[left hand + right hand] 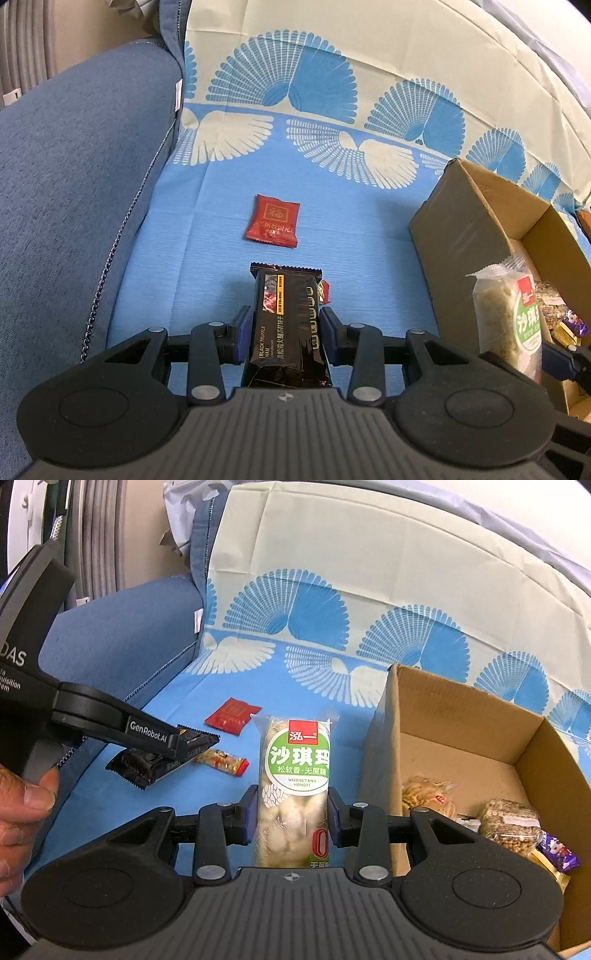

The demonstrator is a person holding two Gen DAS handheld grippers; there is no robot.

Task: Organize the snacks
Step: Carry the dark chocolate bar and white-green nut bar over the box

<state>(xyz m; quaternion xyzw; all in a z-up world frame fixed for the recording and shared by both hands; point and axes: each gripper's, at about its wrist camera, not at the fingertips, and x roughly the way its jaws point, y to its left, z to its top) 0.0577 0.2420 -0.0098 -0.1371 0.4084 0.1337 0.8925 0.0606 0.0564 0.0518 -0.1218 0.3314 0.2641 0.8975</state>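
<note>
My left gripper (286, 319) is shut on a black cracker pack (288, 325) and holds it above the blue cloth; it also shows in the right wrist view (166, 760). My right gripper (291, 805) is shut on a green-labelled sachima pack (293, 790), held upright just left of the cardboard box (461, 716). The sachima pack also shows in the left wrist view (511, 317), by the box (461, 221). A red sachet (272, 221) lies on the cloth ahead. A small yellow and red snack (221, 761) lies under the black pack.
The box holds several snack packs (509, 823). A blue sofa arm (74, 177) rises on the left. The patterned cloth (332, 236) covers the seat and backrest.
</note>
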